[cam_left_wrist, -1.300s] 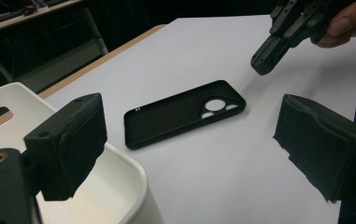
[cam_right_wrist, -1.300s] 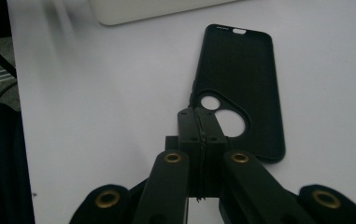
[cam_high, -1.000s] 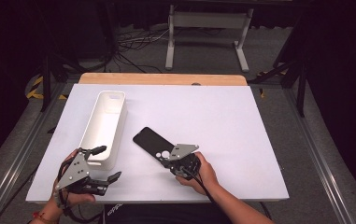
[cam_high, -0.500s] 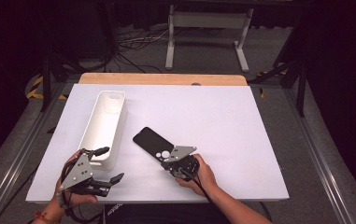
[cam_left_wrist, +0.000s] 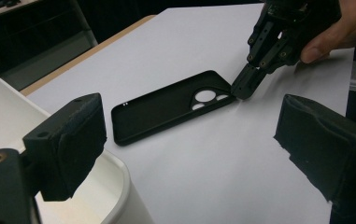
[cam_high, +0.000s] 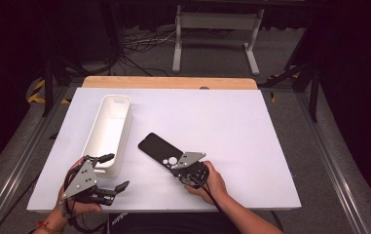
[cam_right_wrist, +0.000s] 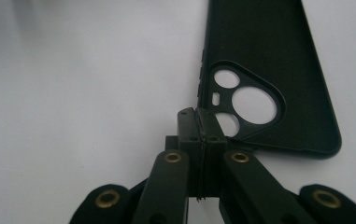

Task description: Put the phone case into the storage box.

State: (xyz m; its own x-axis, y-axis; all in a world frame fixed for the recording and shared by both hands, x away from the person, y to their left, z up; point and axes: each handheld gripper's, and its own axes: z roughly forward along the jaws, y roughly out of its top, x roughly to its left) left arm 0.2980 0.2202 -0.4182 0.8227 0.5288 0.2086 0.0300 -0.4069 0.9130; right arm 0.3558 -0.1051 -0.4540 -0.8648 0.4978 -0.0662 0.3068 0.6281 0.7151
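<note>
Black phone case (cam_high: pixel 159 150) lies flat on white bench (cam_high: pixel 251 136), camera cutouts toward person, just right of white bin (cam_high: pixel 109 132). Right gripper (cam_right_wrist: pixel 198 122) jaws closed together, tips at case's near corner; whether corner is pinched, cannot tell. Left gripper (cam_high: pixel 111 171) jaws wide apart, empty, at bin's near end.

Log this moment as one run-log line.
right tongs: shut on phone case corner | left tongs: open, nothing held, beside white bin | case: flat on table
</note>
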